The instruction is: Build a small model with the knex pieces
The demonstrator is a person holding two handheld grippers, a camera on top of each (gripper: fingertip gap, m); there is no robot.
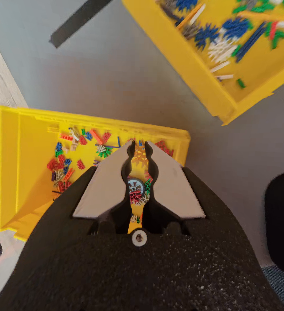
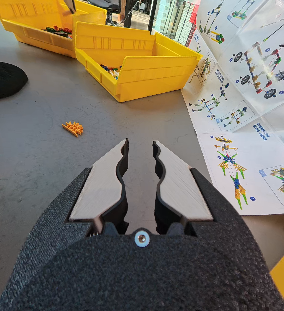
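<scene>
My left gripper [image 1: 139,143] hangs over a yellow bin [image 1: 28,151] of small coloured connector pieces. Its jaws stand a narrow gap apart, closed on a pale orange snowflake connector [image 1: 139,155] between the tips. A grey wheel [image 1: 135,186] and red and green connectors lie below the jaws. My right gripper [image 2: 140,143] is open and empty, low over the grey table. An orange half-round connector [image 2: 73,128] lies on the table ahead and left of it. The left gripper's fingers [image 2: 70,6] show far off over the back bin.
A second yellow bin [image 1: 205,80] with blue, white and green rods and connectors lies at the upper right; it also shows in the right wrist view [image 2: 154,80]. A printed instruction sheet [image 2: 239,117] covers the table's right. A black pad [image 2: 3,79] lies left. Black tape [image 1: 77,23] crosses the table. My right fingertips sit around 50 cm from my left ones. About 12 cm separates my left fingertips from the grey wheel [image 1: 135,186].
</scene>
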